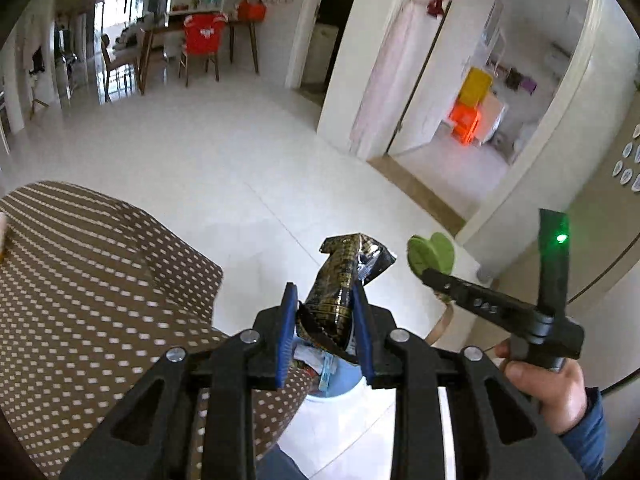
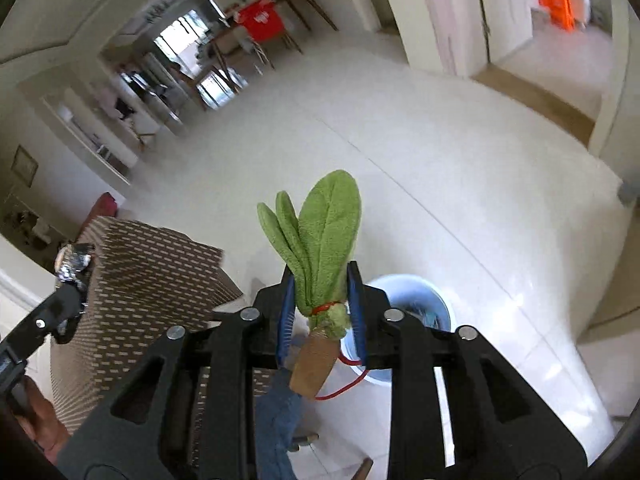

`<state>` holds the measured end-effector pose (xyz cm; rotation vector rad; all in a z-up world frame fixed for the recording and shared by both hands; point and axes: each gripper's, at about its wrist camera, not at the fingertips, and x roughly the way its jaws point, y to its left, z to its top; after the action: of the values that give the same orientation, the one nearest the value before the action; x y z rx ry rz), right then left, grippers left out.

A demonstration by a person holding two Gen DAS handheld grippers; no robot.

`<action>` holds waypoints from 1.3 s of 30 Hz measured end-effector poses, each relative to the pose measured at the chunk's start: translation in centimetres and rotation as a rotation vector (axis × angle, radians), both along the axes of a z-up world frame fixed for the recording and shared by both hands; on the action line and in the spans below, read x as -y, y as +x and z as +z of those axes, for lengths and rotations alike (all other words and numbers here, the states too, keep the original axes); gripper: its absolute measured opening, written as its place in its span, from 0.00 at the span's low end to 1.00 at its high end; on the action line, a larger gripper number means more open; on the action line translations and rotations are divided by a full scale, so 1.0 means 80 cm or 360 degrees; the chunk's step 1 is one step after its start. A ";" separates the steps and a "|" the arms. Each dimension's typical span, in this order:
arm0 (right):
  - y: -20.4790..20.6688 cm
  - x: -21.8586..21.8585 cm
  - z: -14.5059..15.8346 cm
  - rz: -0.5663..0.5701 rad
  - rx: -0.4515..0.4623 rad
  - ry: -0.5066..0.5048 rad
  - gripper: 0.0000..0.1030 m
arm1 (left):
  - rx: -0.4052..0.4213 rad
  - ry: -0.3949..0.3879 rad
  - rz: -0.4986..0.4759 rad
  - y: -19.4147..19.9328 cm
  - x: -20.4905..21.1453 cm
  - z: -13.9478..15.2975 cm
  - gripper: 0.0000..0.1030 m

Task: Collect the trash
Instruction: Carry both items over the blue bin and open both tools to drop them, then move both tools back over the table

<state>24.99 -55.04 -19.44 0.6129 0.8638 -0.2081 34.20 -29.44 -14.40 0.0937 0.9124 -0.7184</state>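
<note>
In the left wrist view my left gripper (image 1: 323, 288) is shut on a crumpled black-and-gold wrapper (image 1: 340, 276), which sticks up between the blue pads. Right under it stands a light-blue trash bin (image 1: 340, 394) with some scraps inside. My right gripper (image 2: 320, 270) is shut on a green plush leafy vegetable (image 2: 320, 228) with a red band and a brown stub. It hangs just left of the bin's rim (image 2: 416, 284). Each view catches the other tool: the right gripper (image 1: 428, 274) carrying the green leaves (image 1: 430, 254), and the left gripper (image 2: 76, 284) carrying the shiny wrapper (image 2: 74, 262).
A table in a brown dotted cloth (image 1: 100, 280) fills the left side, close to the bin. White tiled floor (image 1: 240, 152) stretches ahead to a dining table and chairs (image 1: 200, 36). A doorway with an orange stool (image 1: 466, 120) lies to the right. A hand (image 1: 556, 392) grips the right tool.
</note>
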 end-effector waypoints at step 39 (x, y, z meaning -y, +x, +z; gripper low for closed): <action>-0.026 0.007 0.075 -0.0190 0.0122 -0.0126 0.94 | -0.0015 0.0017 -0.0007 0.004 0.039 -0.012 0.88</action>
<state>22.91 -55.59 -13.43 0.5952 0.7425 -0.3236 34.51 -32.54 -15.35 0.1016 0.9252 -0.7185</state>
